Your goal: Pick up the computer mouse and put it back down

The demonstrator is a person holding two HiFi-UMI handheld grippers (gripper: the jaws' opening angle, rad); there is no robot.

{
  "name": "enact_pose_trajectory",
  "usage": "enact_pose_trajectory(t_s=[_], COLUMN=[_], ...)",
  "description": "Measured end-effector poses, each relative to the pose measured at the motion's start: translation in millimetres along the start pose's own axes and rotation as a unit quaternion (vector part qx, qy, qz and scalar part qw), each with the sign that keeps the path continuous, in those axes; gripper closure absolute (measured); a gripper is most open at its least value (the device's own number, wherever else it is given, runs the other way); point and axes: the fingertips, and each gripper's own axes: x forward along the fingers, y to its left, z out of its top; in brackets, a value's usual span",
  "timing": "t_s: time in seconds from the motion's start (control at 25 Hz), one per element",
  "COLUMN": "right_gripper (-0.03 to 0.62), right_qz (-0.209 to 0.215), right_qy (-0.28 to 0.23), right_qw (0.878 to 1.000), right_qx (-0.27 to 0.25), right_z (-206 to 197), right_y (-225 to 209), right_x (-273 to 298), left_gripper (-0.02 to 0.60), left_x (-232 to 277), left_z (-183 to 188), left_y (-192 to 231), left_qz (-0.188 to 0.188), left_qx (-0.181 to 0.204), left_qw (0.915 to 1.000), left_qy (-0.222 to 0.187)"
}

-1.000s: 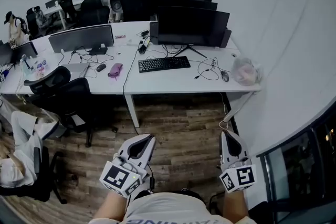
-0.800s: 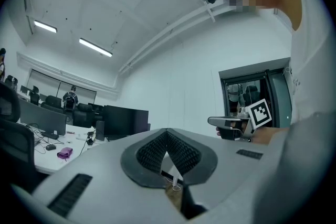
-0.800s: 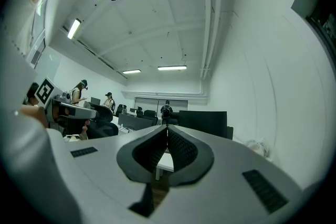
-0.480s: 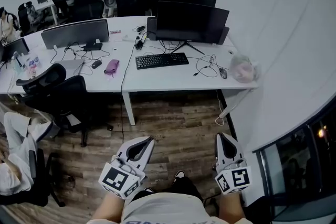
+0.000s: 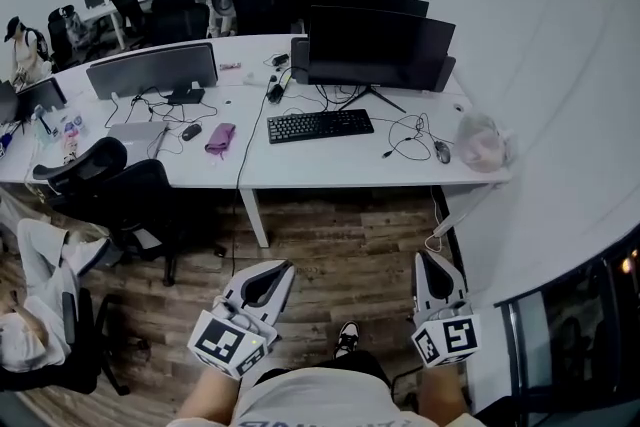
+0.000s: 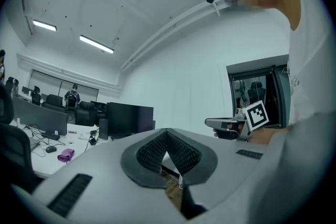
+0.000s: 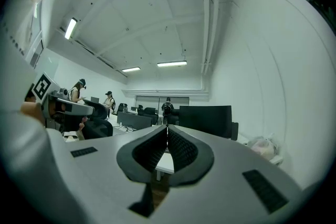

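A dark wired computer mouse (image 5: 442,152) lies on the white desk (image 5: 330,170), right of the black keyboard (image 5: 320,126), far ahead of both grippers. My left gripper (image 5: 289,264) and right gripper (image 5: 429,256) hang low over the wooden floor, near my body, pointing toward the desk. Both are shut with nothing between the pads. In the left gripper view its jaws meet at the left gripper's tip (image 6: 167,131), and the desk with its monitor (image 6: 130,119) shows beyond. In the right gripper view the jaws close at the right gripper's tip (image 7: 167,127).
A large black monitor (image 5: 380,48) stands behind the keyboard, and a crumpled plastic bag (image 5: 482,141) sits at the desk's right end. A second mouse (image 5: 191,131) and a pink pouch (image 5: 219,137) lie further left. A black office chair (image 5: 110,180) and a seated person (image 5: 40,295) are at left; a wall runs along the right.
The desk has come slightly nearer and shifted right in the head view, and a shoe now shows below. Both grippers stay shut and empty.
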Motion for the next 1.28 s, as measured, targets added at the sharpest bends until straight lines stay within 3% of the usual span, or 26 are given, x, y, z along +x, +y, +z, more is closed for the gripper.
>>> enact_pose_trajectory(t_s=[0.72,1.12,1.28], right_gripper=[0.572,0.572,0.572], right_qz=[-0.021,-0.019,-0.033], right_qy=[0.005,0.01,0.018], right_qw=[1.0,1.0,0.999], right_qx=[0.021,0.008,-0.021], right_z=[-21.6,-32.9,-32.8], right_y=[-197.2,-237.6,-249.0], right_x=[68.3,106.8,126.8], left_gripper=[0.577,0.577,0.577], left_x=[209.6,276.0,303.8], left_z=[16.4,2.4,-4.3], left_y=[-17.4,-3.7,18.5], left_qz=[-0.015,-0.025,-0.036], left_qx=[0.008,0.003,-0.007], left_qw=[0.9998,0.9996,0.9993], left_qy=[0.003,0.014,0.012])
